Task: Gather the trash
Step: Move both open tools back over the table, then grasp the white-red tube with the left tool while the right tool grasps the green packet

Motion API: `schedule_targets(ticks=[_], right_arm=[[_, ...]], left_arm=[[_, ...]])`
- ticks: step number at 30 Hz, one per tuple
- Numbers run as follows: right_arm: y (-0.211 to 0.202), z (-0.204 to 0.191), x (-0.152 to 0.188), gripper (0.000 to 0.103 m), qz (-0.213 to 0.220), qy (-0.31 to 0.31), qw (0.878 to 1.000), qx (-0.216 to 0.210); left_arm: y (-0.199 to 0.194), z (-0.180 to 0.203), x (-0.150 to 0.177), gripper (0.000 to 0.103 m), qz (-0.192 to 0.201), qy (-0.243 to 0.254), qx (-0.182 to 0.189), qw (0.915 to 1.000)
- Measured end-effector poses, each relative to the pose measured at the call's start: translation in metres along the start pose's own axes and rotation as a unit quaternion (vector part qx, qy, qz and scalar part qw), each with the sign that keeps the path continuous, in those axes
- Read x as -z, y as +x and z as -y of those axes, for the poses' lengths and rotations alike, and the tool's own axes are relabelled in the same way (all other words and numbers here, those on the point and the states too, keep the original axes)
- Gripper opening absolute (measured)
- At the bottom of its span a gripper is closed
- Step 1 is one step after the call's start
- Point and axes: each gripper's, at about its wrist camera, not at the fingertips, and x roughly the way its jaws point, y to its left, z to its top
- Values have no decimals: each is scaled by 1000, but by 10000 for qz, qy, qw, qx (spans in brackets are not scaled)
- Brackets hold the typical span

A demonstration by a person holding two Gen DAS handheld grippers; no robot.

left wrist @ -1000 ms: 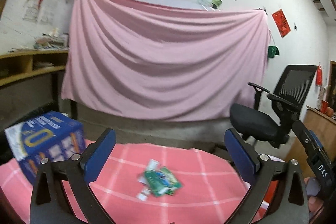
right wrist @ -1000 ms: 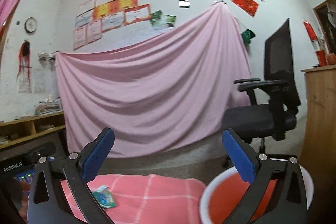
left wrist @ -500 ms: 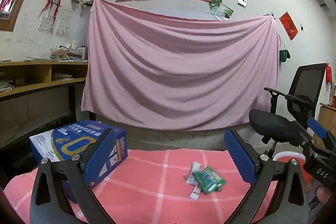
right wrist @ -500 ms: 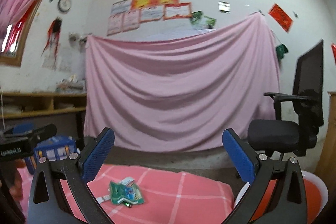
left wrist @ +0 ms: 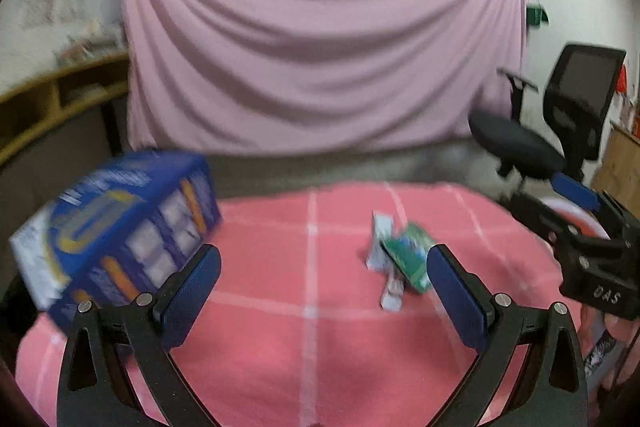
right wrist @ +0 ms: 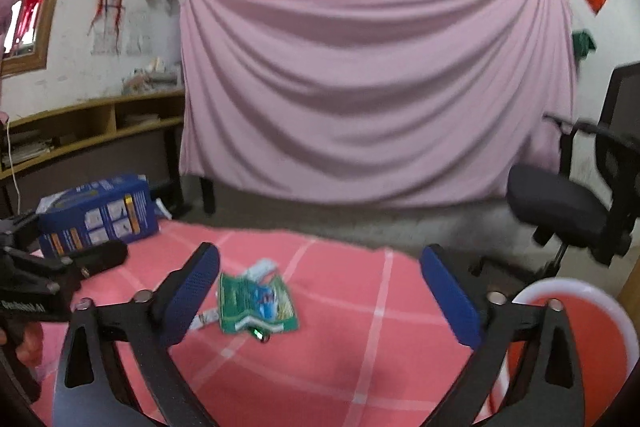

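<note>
A small heap of trash, green and white wrappers (left wrist: 404, 259), lies on the pink checked tablecloth (left wrist: 312, 347). My left gripper (left wrist: 324, 291) hovers open above the cloth; the wrappers lie ahead, just inside its right finger. The same green wrappers (right wrist: 256, 301) show in the right wrist view, ahead of my right gripper (right wrist: 320, 295) and close to its left finger. Its jaws are wide and closing, with nothing pressed between the pads. Each gripper shows at the edge of the other's view.
A blue carton (left wrist: 116, 227) stands on the table's left side. A red bin with a white rim (right wrist: 580, 331) sits beside the table's right edge. Behind it is a black office chair (right wrist: 568, 203). A pink sheet (right wrist: 360, 87) hangs on the far wall.
Both grippers have tipped down and come closer to the table. The wrappers now look larger and nearer in both views. The right gripper swung left, from over the bin to over the cloth.
</note>
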Motion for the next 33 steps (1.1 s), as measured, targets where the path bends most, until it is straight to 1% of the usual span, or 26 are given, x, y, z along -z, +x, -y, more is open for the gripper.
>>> schedule_targets(ticks=[1, 2, 3, 4, 5, 7, 8, 9, 10, 12, 13, 15, 17, 19, 20, 21, 25, 29, 33], right_arm=[[5, 0, 1, 91, -141, 17, 9999, -30], [11, 1, 1, 85, -305, 41, 9995, -85], [19, 2, 2, 80, -512, 72, 9986, -144], [24, 4, 4, 77, -648, 94, 9977, -183], [29, 5, 4, 73, -787, 115, 9966, -224], [41, 6, 6, 69, -1104, 162, 9933, -291], [45, 6, 7, 64, -1224, 176, 9920, -271], [47, 6, 9, 60, -1294, 180, 9911, -259], [49, 6, 9, 60, -1357, 187, 9902, -266], [50, 8, 10, 60, -1411, 216, 9894, -279], [51, 10, 10, 60, -1435, 242, 9889, -291], [52, 12, 11, 60, -1491, 294, 9879, -310], [54, 14, 11, 59, -1548, 343, 9868, -321], [59, 16, 11, 59, -1623, 410, 9853, -332], [60, 17, 12, 59, -1654, 441, 9847, -341], [61, 17, 12, 59, -1678, 459, 9841, -354], [68, 17, 13, 59, -1835, 455, 9808, -480], [75, 9, 14, 59, -2002, 346, 9762, -756], [87, -3, 15, 60, -2249, 172, 9691, -995]], left_arm=[[6, 0, 0, 100, -159, -20, 61, 9999], [14, 0, -1, 99, -347, -30, 114, 9993], [24, 1, -1, 93, -576, -36, 171, 9982], [30, 1, -1, 89, -708, -53, 211, 9973], [36, 2, -1, 82, -860, -70, 287, 9959], [50, 3, 2, 73, -1172, -77, 588, 9913], [58, 6, 2, 64, -1337, -52, 785, 9879], [63, 9, 3, 56, -1449, -17, 914, 9852], [69, 14, 3, 54, -1562, 58, 1013, 9825], [74, 23, 3, 54, -1602, 266, 1059, 9810], [75, 27, 1, 52, -1607, 350, 1098, 9803], [78, 35, 1, 38, -1689, 533, 1107, 9779], [78, 40, -1, 35, -1733, 651, 995, 9777], [78, 39, 0, 26, -1730, 689, 999, 9774], [78, 39, 0, 18, -1744, 697, 979, 9773], [78, 37, 1, 13, -1747, 686, 956, 9776], [77, 33, 2, 12, -1719, 525, 986, 9788], [60, 18, 3, 12, -1576, 287, 691, 9847], [47, -4, 7, 12, -1514, -212, 556, 9867]])
